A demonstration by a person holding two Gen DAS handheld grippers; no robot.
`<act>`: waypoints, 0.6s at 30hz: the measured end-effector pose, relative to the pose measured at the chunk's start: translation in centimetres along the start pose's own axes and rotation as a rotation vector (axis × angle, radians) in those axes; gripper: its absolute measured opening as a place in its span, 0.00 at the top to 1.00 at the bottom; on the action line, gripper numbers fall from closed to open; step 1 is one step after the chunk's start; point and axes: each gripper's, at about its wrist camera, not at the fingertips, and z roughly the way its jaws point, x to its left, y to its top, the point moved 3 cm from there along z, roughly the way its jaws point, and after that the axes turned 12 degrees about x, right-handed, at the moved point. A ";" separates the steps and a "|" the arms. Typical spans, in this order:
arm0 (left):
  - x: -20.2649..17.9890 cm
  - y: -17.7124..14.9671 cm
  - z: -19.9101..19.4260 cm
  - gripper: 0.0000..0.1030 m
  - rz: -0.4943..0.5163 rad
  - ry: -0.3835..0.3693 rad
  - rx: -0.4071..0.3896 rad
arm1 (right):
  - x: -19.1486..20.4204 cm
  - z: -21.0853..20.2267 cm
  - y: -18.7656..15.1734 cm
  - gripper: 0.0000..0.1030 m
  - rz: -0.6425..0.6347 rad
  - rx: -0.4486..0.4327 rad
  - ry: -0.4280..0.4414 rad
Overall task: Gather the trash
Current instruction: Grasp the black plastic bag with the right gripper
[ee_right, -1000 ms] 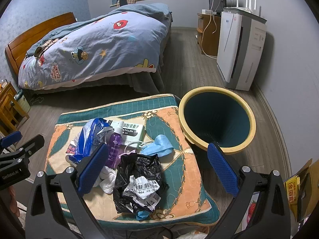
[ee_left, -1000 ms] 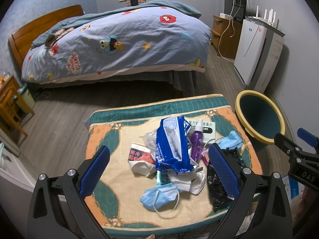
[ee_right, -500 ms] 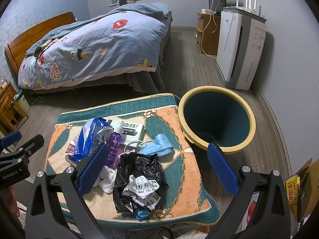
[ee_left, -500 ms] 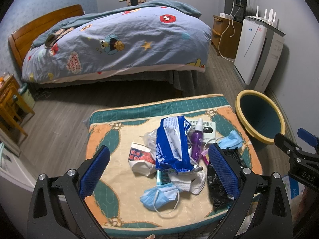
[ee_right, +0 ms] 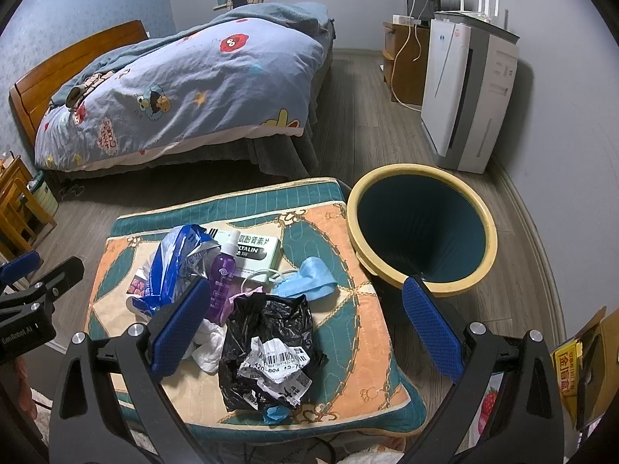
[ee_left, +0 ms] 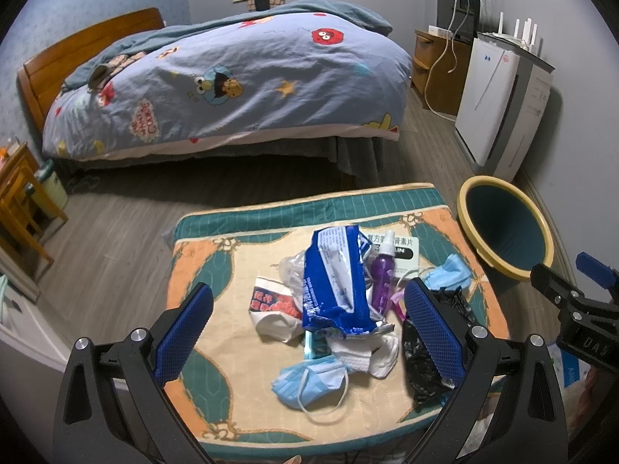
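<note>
Trash lies heaped on a patterned cushion (ee_left: 201,270) (ee_right: 371,309): a blue foil wrapper (ee_left: 332,282) (ee_right: 170,263), a purple spray bottle (ee_left: 381,276) (ee_right: 222,282), a medicine box (ee_left: 402,249) (ee_right: 255,251), a black plastic bag (ee_right: 267,344) (ee_left: 421,367) with a crumpled label, blue face masks (ee_left: 309,381) (ee_right: 305,282), white tissue (ee_left: 367,355) and a red-printed wrapper (ee_left: 272,301). My left gripper (ee_left: 309,340) is open and empty above the near side of the pile. My right gripper (ee_right: 305,332) is open and empty above the black bag. A teal bin with a yellow rim (ee_left: 506,228) (ee_right: 421,228) stands right of the cushion.
A bed (ee_left: 232,85) with a cartoon quilt fills the far side. A white air purifier (ee_left: 503,104) (ee_right: 468,92) and wooden cabinet (ee_right: 402,65) stand along the right wall. Wooden furniture (ee_left: 19,201) is at the left. A yellow box (ee_right: 572,359) lies by the right edge.
</note>
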 end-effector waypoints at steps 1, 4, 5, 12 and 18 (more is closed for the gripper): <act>0.0 -0.1 0.1 0.05 -0.003 -0.002 -0.005 | 0.0 0.1 -0.1 0.05 -0.004 0.001 -0.003; 0.7 0.0 0.1 0.05 -0.023 -0.008 -0.039 | 0.0 0.2 -0.3 0.05 0.000 -0.005 -0.043; 0.8 0.1 0.0 0.05 -0.028 -0.005 -0.045 | -0.1 0.3 -0.4 0.05 0.005 -0.002 -0.040; 1.8 1.1 1.0 0.05 -0.073 -0.010 -0.036 | -0.2 2.6 -0.4 0.05 0.034 0.101 0.066; 2.9 1.9 1.7 0.05 -0.118 0.004 -0.031 | 1.5 5.5 -1.0 0.05 0.009 0.200 0.050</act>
